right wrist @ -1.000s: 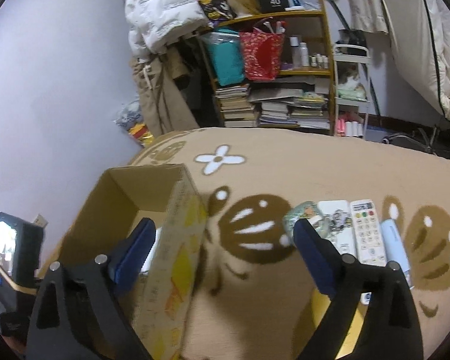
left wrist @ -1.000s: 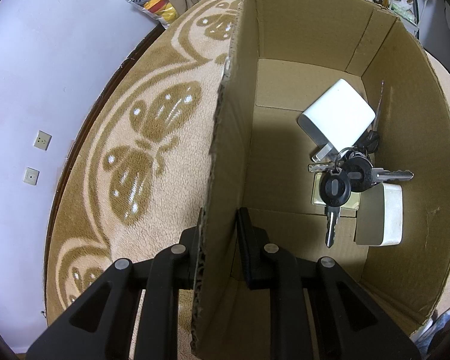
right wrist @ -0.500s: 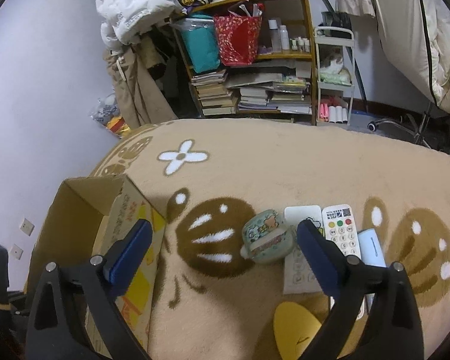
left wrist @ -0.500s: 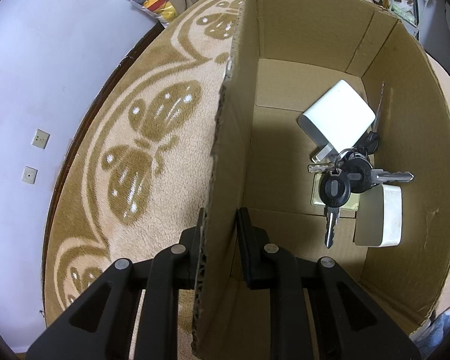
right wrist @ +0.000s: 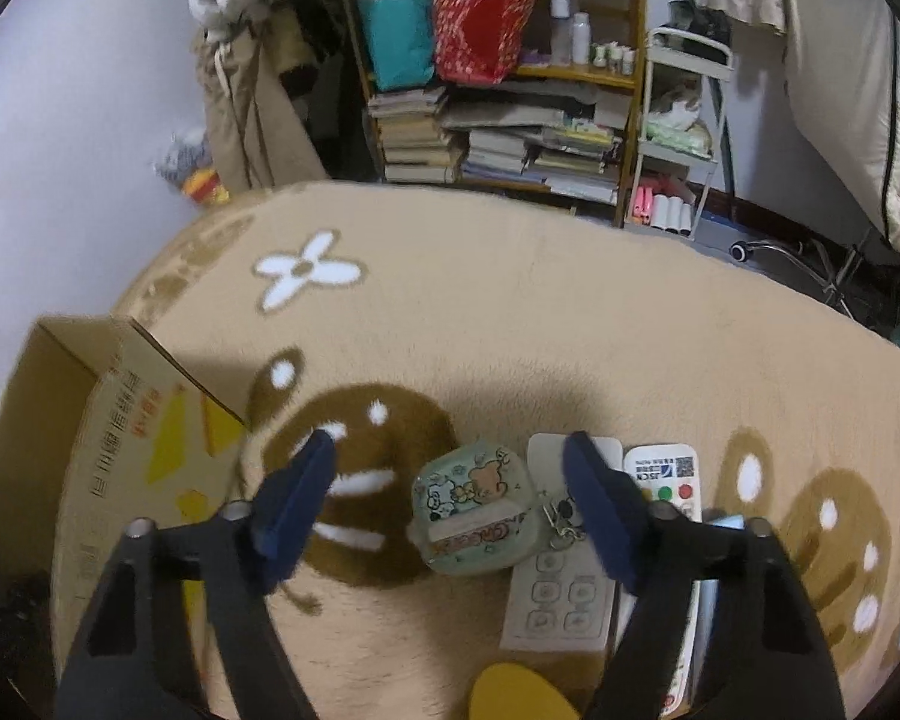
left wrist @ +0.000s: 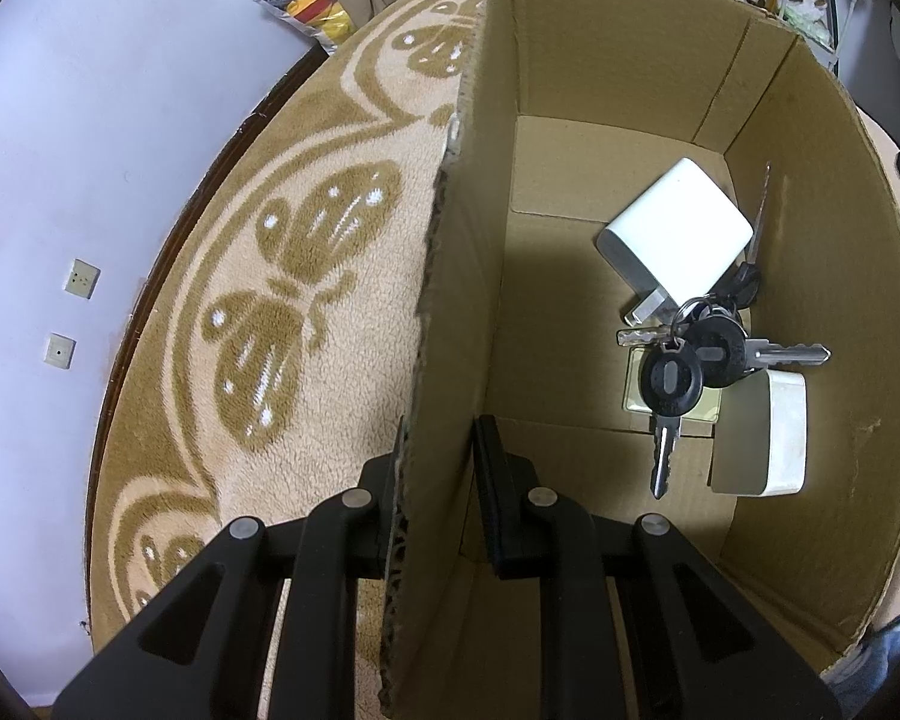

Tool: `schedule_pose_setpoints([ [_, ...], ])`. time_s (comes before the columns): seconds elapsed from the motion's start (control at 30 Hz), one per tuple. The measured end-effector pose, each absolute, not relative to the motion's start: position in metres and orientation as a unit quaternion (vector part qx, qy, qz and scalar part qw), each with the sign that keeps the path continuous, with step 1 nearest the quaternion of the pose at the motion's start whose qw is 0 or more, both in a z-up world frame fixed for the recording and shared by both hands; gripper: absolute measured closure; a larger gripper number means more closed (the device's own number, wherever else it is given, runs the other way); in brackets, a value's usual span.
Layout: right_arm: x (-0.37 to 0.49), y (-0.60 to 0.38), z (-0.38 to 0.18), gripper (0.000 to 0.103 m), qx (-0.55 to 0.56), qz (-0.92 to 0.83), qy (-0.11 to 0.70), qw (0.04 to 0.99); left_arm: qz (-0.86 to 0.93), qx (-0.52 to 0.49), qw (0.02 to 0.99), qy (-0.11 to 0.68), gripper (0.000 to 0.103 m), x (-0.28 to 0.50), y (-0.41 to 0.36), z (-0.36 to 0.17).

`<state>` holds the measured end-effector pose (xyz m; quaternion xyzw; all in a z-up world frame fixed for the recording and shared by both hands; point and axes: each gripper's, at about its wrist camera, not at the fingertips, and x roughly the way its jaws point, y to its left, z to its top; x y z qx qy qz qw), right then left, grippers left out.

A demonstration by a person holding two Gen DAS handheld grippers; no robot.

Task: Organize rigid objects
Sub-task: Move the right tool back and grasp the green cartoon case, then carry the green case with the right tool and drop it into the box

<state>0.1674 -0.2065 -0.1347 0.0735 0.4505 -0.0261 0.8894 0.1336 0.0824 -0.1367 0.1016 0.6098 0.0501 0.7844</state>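
Note:
My left gripper (left wrist: pixel 439 456) is shut on the near left wall of a cardboard box (left wrist: pixel 450 276), one finger inside and one outside. Inside lie a white charger (left wrist: pixel 678 240), a bunch of black-headed keys (left wrist: pixel 690 360) and a white rounded case (left wrist: pixel 768 432). My right gripper (right wrist: pixel 450 468) is open above the carpet, its fingers on either side of a small green cartoon case (right wrist: pixel 474 516). Beside that case lie a white remote (right wrist: pixel 561 576) and a second remote with coloured buttons (right wrist: pixel 666 474). The box (right wrist: pixel 108 450) stands to the left.
A patterned beige carpet (right wrist: pixel 540 330) covers the surface. A yellow object (right wrist: pixel 516 696) lies at the near edge. A bookshelf (right wrist: pixel 498 90) with books and bags, and a white cart (right wrist: pixel 678 132), stand behind. A wall (left wrist: pixel 60 150) runs on the left.
My right gripper has swung right, away from the box, and dropped lower over the green case and remotes. My left gripper holds the box wall as before.

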Motion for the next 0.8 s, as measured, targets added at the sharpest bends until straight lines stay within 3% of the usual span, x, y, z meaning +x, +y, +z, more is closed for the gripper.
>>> schedule_pose_setpoints([
  [0.03, 0.170, -0.207, -0.138, 0.036, 0.071, -0.024, 0.457, 0.886, 0.050, 0.101, 0.784, 0.610, 0.085, 0.134, 0.082, -0.137],
  [0.1, 0.174, -0.207, -0.146, 0.038, 0.066, -0.024, 0.471, 0.879, 0.050, 0.101, 0.784, 0.610, 0.085, 0.134, 0.082, -0.137],
  [0.6, 0.167, -0.186, -0.174, 0.037, 0.008, -0.032, 0.494, 0.869, 0.049, 0.100, 0.784, 0.610, 0.085, 0.133, 0.081, -0.137],
  [0.67, 0.165, -0.182, -0.175, 0.045, -0.003, -0.040, 0.495, 0.868, 0.049, 0.100, 0.784, 0.611, 0.085, 0.133, 0.081, -0.138],
  [0.8, 0.158, -0.180, -0.174, 0.045, 0.004, -0.048, 0.486, 0.873, 0.048, 0.099, 0.784, 0.611, 0.085, 0.133, 0.082, -0.137],
])
